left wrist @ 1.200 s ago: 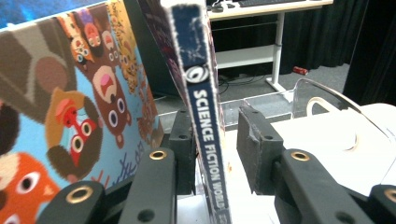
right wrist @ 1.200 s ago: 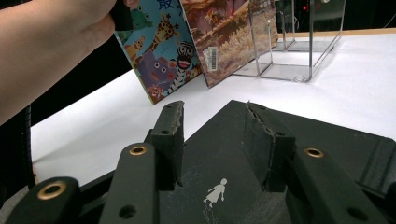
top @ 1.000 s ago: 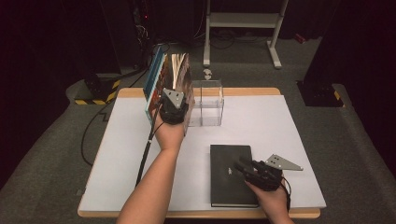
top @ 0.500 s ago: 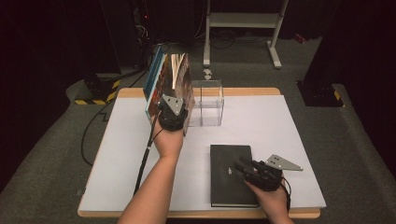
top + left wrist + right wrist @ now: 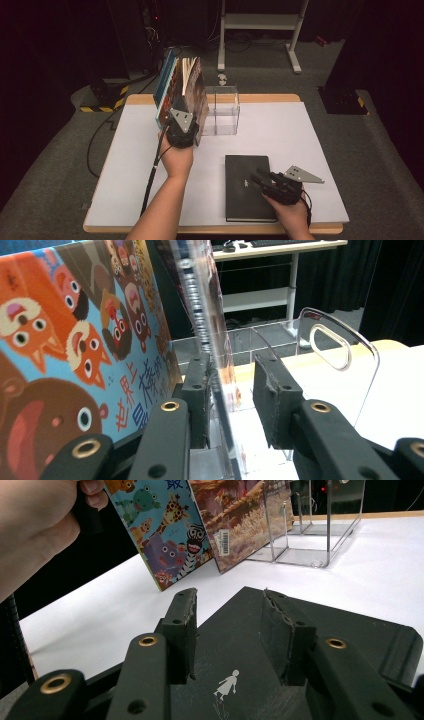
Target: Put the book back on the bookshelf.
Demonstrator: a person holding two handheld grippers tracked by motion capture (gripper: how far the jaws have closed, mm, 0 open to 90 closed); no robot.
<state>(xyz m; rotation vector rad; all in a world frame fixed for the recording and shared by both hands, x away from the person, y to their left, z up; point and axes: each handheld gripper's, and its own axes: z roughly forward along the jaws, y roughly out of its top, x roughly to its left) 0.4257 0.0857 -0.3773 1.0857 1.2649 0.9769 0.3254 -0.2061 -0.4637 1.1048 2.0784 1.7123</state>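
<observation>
A white-topped table (image 5: 310, 145) with a wooden edge carried a clear acrylic book stand (image 5: 222, 114) near its far edge, leaning picture books (image 5: 192, 90) just left of it, and a black book (image 5: 245, 192) lying flat near the front.

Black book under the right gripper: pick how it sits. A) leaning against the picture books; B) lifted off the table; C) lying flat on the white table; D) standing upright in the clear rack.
C: the black book lies flat on the white table, with the right gripper resting over its cover, apart from the clear rack.
</observation>
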